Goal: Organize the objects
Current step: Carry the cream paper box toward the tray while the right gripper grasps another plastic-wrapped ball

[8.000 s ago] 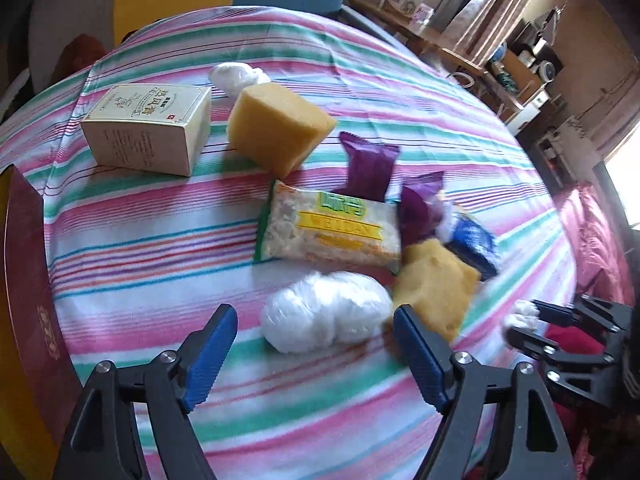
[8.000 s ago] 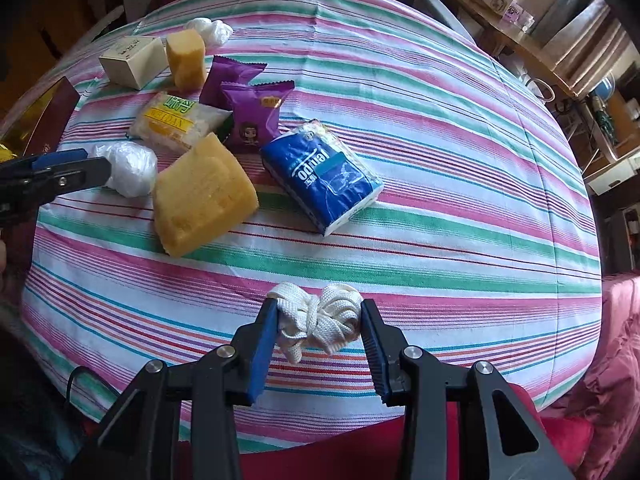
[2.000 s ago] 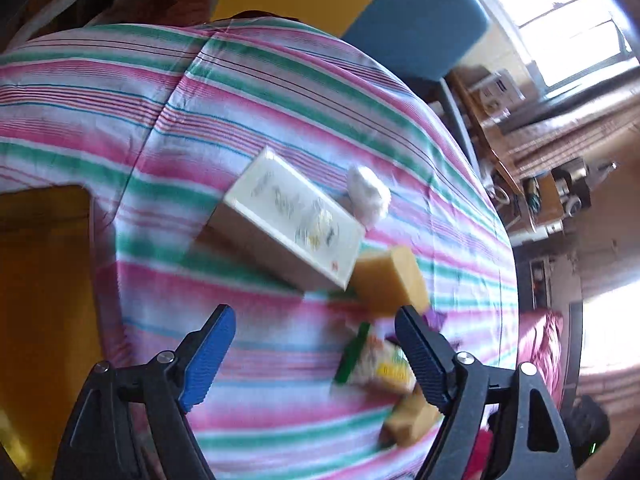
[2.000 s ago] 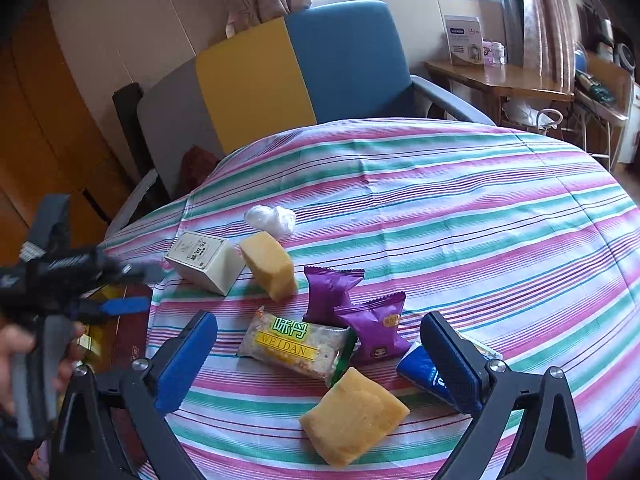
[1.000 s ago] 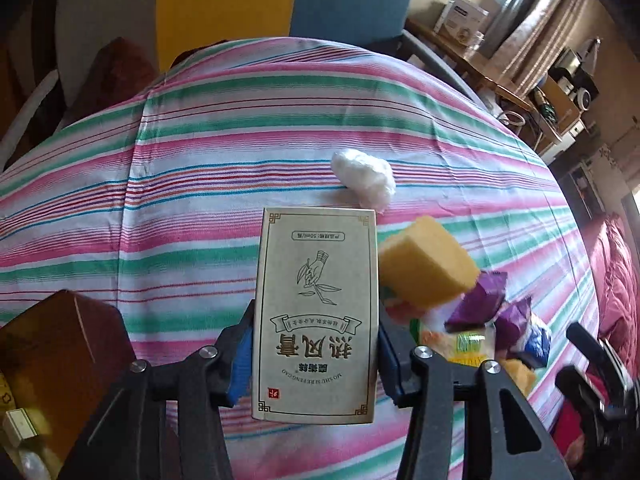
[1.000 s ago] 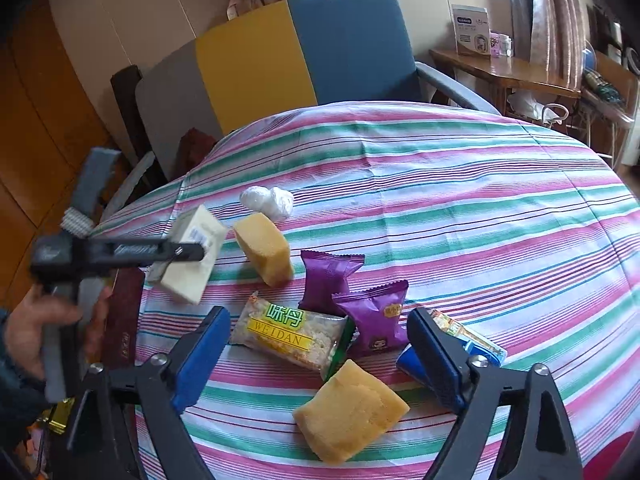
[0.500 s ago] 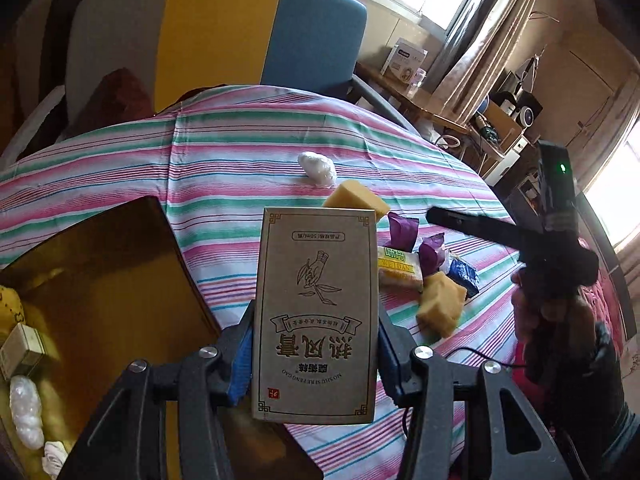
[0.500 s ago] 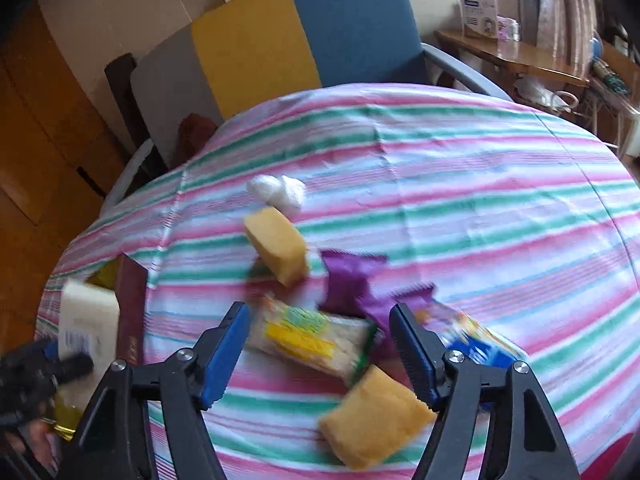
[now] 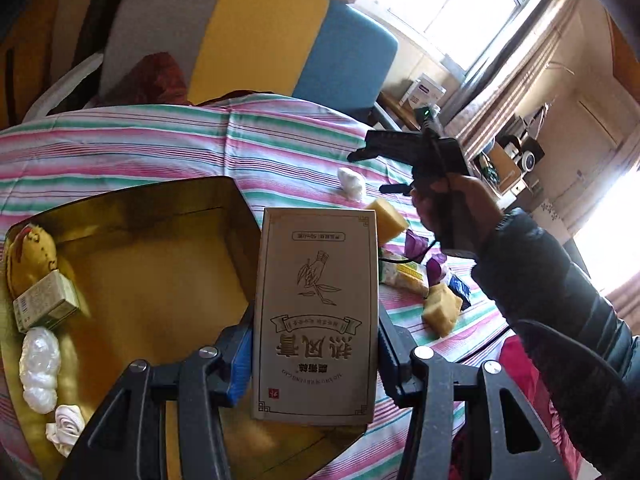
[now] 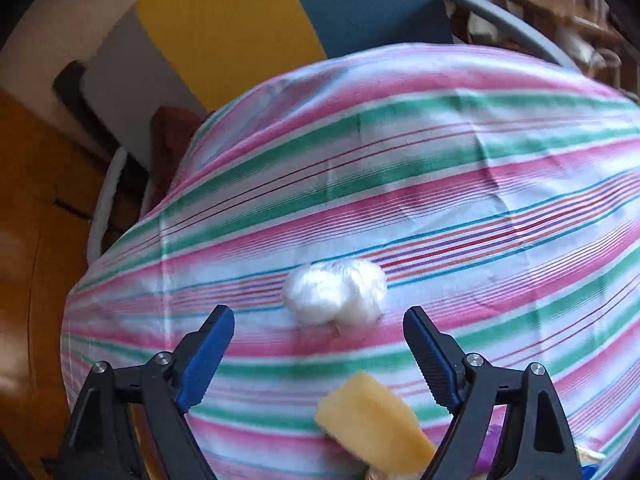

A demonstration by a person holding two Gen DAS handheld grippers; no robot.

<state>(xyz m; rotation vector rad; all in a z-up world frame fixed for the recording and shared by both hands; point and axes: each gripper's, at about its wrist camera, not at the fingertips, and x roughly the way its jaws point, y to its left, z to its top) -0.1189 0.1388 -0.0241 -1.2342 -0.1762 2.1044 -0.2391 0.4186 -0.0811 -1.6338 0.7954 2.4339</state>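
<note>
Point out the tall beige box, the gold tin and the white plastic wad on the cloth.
beige box [image 9: 316,312], left wrist view, printed front face.
gold tin [image 9: 160,264], left wrist view, bare floor.
white plastic wad [image 10: 334,296], right wrist view, its middle.

A round table [image 9: 120,148] under a pink, green and white striped cloth fills the room's middle. At its far edge stands a grey, yellow and blue armchair [image 9: 256,40]. Bright daylight pours through a curtained window [image 9: 460,4]; wooden shelving [image 9: 508,160] lines the wall.
</note>
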